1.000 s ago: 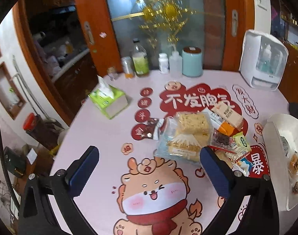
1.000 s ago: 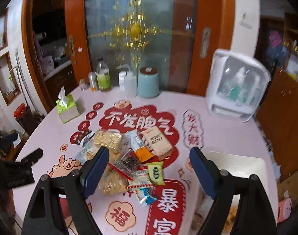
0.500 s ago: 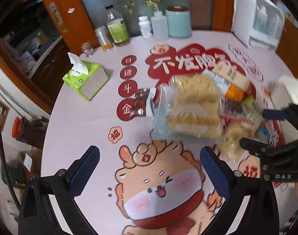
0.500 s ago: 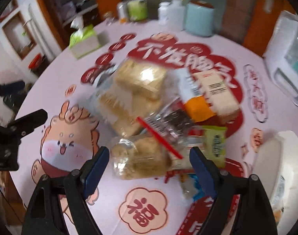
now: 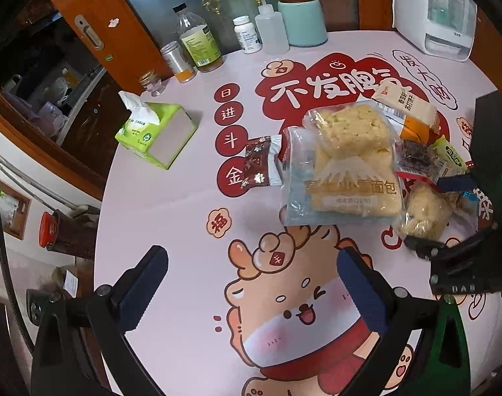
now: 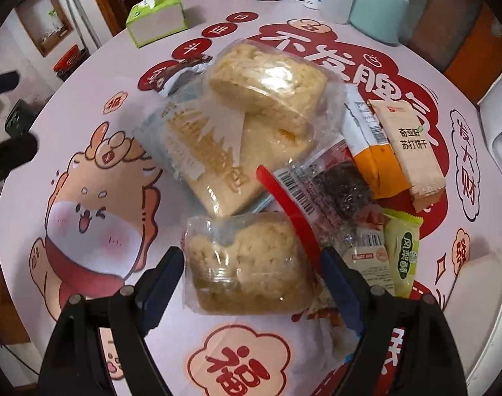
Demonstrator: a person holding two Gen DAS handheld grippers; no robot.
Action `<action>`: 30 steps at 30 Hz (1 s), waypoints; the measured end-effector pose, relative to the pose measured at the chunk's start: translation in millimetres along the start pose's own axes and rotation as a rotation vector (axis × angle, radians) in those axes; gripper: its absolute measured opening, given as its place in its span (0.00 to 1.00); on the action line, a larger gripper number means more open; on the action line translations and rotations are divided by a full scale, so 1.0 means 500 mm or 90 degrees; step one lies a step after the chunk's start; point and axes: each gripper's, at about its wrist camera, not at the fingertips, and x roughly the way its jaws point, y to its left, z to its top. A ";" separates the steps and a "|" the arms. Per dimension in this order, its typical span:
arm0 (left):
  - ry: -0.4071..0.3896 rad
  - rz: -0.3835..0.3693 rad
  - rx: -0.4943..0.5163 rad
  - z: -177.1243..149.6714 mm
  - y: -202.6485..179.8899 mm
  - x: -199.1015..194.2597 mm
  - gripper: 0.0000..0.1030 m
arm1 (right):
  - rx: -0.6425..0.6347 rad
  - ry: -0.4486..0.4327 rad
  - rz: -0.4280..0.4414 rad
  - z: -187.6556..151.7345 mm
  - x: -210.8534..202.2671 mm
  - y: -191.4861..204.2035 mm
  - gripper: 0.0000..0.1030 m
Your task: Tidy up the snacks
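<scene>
A pile of snacks lies on the pink printed tablecloth (image 5: 184, 231). A large clear bread bag (image 5: 346, 165) (image 6: 231, 142) is in the middle. A smaller clear bag of crumbly cake (image 6: 247, 270) (image 5: 424, 211) lies in front of it. My right gripper (image 6: 251, 280) is open, with its blue pads on either side of this cake bag. My left gripper (image 5: 251, 283) is open and empty above the cartoon print, short of the pile. A brown cracker pack (image 6: 406, 142), an orange pack (image 6: 376, 165), a green pack (image 6: 404, 250) and a dark wrapper (image 5: 259, 165) lie around.
A green tissue box (image 5: 155, 135) stands at the left. Bottles and a teal canister (image 5: 302, 19) stand at the back edge. A white appliance (image 5: 435, 10) is at the back right. A white tray (image 6: 482, 303) sits at the right edge.
Both grippers have dropped closer to the table. My right gripper has moved in so that the small cake bag now sits between its open fingers.
</scene>
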 end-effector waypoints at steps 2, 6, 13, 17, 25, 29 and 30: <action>0.002 -0.004 0.000 0.006 -0.002 0.005 0.99 | -0.005 0.001 0.008 -0.002 0.000 0.004 0.83; 0.007 -0.005 -0.004 0.012 -0.005 0.013 0.99 | -0.010 0.005 0.003 -0.001 0.011 0.014 0.83; 0.009 0.004 0.002 0.008 -0.003 0.013 0.99 | -0.016 0.019 -0.007 -0.011 0.021 0.012 0.69; 0.008 0.007 0.008 0.018 -0.005 0.010 0.99 | 0.000 -0.021 0.027 -0.019 -0.041 -0.008 0.69; 0.002 -0.013 0.029 0.070 -0.047 0.011 0.99 | 0.140 -0.149 0.010 0.017 -0.191 -0.142 0.69; 0.007 -0.032 0.017 0.110 -0.075 0.028 0.99 | 0.250 -0.153 -0.024 0.043 -0.194 -0.237 0.69; 0.006 -0.038 0.006 0.124 -0.082 0.034 0.99 | 0.264 -0.150 -0.032 0.049 -0.187 -0.251 0.69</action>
